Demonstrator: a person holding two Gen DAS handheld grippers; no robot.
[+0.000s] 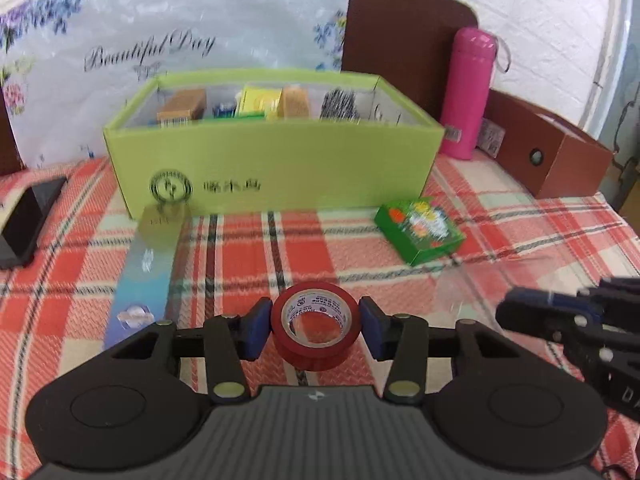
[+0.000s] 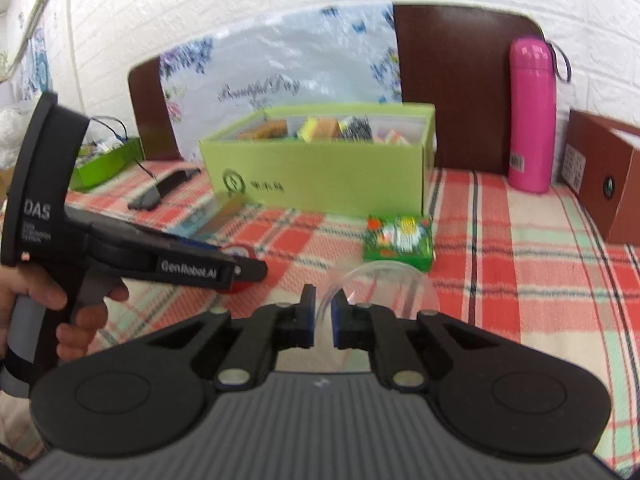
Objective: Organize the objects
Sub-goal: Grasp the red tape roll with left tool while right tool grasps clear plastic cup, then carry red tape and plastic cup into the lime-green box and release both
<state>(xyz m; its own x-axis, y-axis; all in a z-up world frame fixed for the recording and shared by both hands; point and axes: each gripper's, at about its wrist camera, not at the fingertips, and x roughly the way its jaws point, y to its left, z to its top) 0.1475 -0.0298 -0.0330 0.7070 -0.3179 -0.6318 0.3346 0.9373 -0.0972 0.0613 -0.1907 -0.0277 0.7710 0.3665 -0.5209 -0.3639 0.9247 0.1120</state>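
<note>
At lower centre of the left wrist view, the left gripper (image 1: pixel 316 330) held the red tape roll (image 1: pixel 315 332) between its blue pads. In the right wrist view, the right gripper (image 2: pixel 323 316) pinched a clear, blurred, perhaps plastic lid (image 2: pixel 380 288) at centre, before the green box (image 2: pixel 320 168).

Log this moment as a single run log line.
left gripper: shut on red tape roll | right gripper: shut on clear plastic piece | green box: open, behind
</note>
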